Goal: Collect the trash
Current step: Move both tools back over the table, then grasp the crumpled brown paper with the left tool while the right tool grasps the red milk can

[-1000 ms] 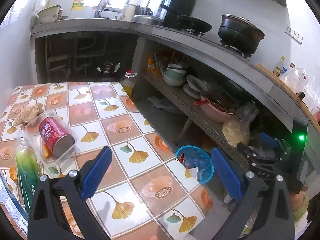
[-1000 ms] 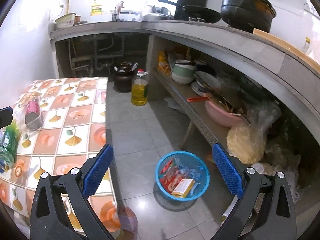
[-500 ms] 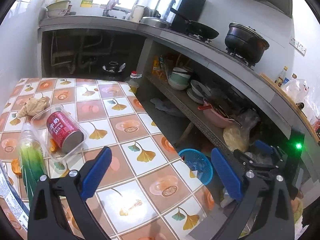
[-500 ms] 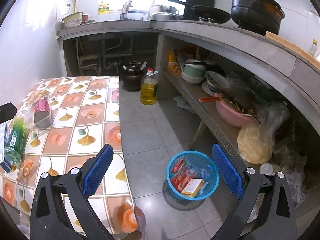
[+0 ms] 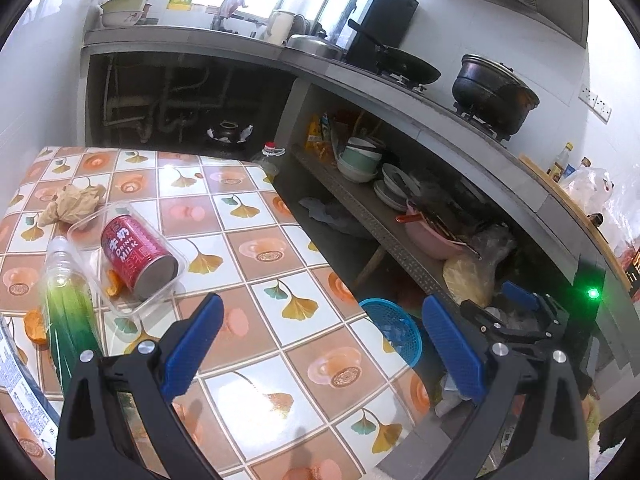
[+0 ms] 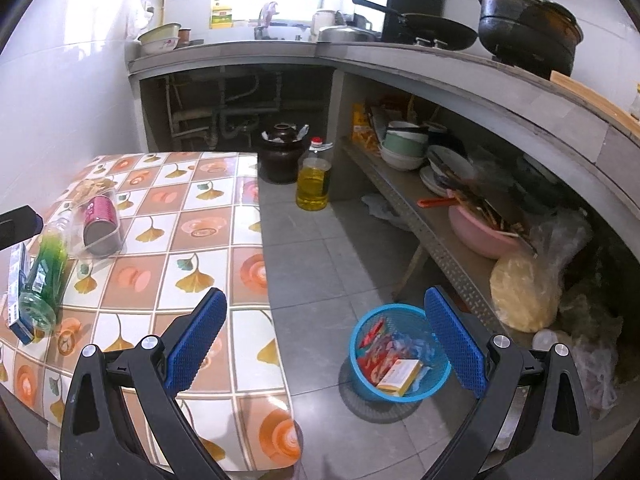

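With both jaws wide and empty, the left hand-held gripper should take the red drink can across its round body; the right hand-held gripper waits near the blue mesh basket.

Left black two-finger gripper with blue pads spread wide, empty. Right black blue-padded gripper likewise (jaws fully apart, nothing held).

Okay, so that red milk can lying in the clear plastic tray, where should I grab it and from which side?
Grip the red can across the middle of its round body, coming down from above with the left gripper. It lies on its side in the shallow clear tray, so the tray walls block a low sideways approach.
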